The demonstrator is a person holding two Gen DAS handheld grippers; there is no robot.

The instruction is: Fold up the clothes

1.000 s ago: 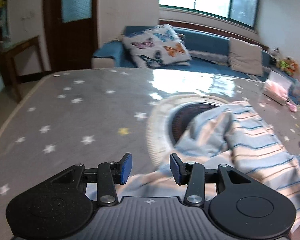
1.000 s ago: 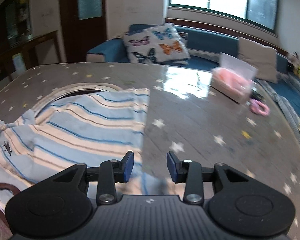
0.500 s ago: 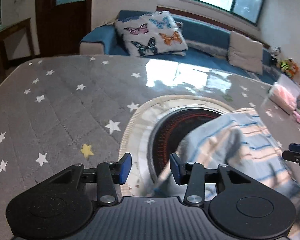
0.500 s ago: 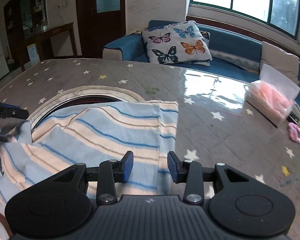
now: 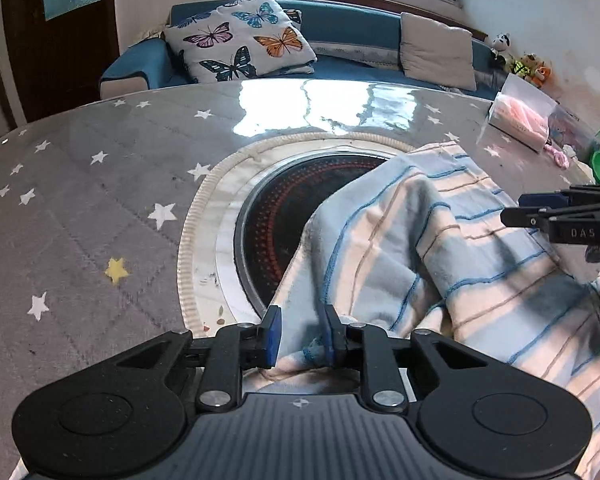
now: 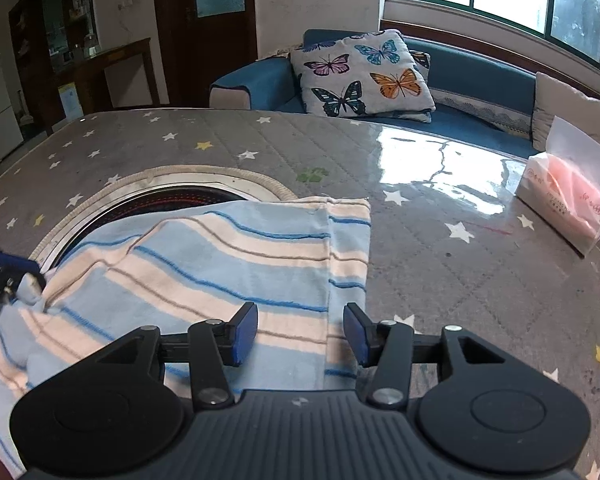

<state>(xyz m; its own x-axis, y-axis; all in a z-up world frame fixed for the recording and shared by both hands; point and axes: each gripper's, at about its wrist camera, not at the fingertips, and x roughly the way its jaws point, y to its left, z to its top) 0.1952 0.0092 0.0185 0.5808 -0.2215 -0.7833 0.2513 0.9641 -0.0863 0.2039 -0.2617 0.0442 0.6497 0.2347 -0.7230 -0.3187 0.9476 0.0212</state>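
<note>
I am looking across a grey star-patterned table cover (image 5: pixel 80 184) with a glossy sheet over it that throws back the window light, and behind it a blue sofa (image 6: pixel 480 76) carrying a butterfly-print cushion (image 6: pixel 360 76) and a plain beige cushion (image 5: pixel 436 56). A round dark burner (image 5: pixel 292 216) sits in a pale ring cut into the middle of the table. The striped garment (image 6: pixel 228 264), pale blue and cream with thin blue and brown lines, lies spread over the near side of that ring and partly covers the dark disc. My left gripper (image 5: pixel 300 336) is down at the garment's near left edge; its jaws have just been closing, and a bunched fold of the cloth now sits between the blue pads, which appear pressed against it. My right gripper (image 6: pixel 300 334) hangs over the garment's right edge, where a folded hem runs toward me; its jaws have just been opening and stand apart, with the striped edge lying beneath the gap but not pinched. From the left wrist view I can see the right gripper's fingers reaching in from the right above the cloth. Off to the right on the table stands a tissue pack (image 6: pixel 568 196) with pink contents.
</note>
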